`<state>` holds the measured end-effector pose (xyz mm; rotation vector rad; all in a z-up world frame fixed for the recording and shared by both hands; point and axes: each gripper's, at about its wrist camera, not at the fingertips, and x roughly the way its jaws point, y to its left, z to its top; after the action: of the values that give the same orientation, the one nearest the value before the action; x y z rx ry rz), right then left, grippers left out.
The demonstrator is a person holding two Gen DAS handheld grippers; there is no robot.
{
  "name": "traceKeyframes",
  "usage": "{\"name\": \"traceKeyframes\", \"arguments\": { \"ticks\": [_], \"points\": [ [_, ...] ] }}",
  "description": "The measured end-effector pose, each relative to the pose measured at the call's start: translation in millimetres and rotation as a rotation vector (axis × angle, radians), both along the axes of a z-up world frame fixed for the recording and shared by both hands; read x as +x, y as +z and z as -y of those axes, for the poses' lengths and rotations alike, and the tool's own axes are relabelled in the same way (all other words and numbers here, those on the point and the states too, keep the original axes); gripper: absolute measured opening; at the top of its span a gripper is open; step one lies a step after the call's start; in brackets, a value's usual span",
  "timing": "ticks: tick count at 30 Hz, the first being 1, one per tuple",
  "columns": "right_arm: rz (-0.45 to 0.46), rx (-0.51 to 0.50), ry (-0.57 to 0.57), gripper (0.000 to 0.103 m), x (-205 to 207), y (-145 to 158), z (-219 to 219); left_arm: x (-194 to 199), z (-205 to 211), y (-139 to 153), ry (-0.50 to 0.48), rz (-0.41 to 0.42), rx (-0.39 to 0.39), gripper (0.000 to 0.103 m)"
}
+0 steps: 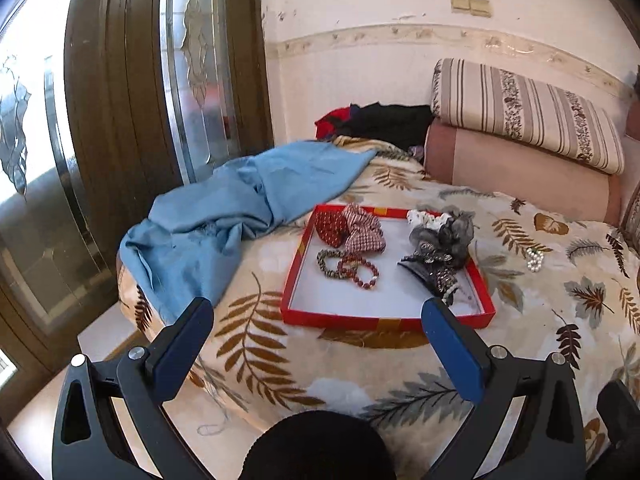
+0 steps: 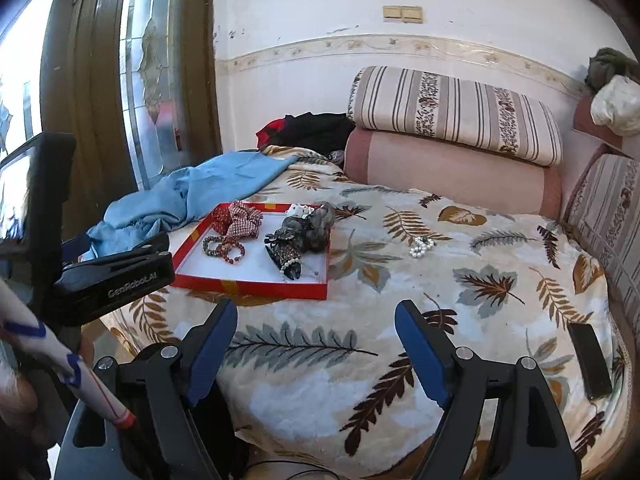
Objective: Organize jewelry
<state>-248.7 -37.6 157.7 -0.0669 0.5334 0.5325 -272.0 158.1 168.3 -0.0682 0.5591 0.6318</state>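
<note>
A shallow red tray (image 1: 384, 322) (image 2: 256, 287) lies on the leaf-print blanket. Inside it are beaded bracelets (image 1: 348, 268) (image 2: 225, 248), red and checked scrunchies (image 1: 352, 230) (image 2: 238, 220), and a grey hair clip pile (image 1: 438, 252) (image 2: 300, 236). A pearl bracelet (image 1: 535, 259) (image 2: 421, 246) rests on the blanket to the right of the tray. My left gripper (image 1: 318, 316) hangs open before the tray's near edge, nothing between its fingers. My right gripper (image 2: 316, 320) is open over bare blanket, right of the tray's near corner, well short of the pearls.
A blue cloth (image 1: 240, 208) (image 2: 192, 196) is crumpled left of the tray. Striped and pink bolsters (image 1: 520, 136) (image 2: 452, 148) line the wall behind. A dark phone (image 2: 591, 360) lies at the blanket's right. A glass door (image 1: 100, 120) stands at left.
</note>
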Motion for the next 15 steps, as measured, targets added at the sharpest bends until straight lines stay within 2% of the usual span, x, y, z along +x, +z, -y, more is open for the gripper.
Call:
{"name": "traceKeyframes", "arguments": {
  "ticks": [15],
  "points": [
    [-0.026,-0.024,0.048,0.085,1,-12,-13,5,-10,-12,0.035,-0.014,0.004,0.103]
  ]
}}
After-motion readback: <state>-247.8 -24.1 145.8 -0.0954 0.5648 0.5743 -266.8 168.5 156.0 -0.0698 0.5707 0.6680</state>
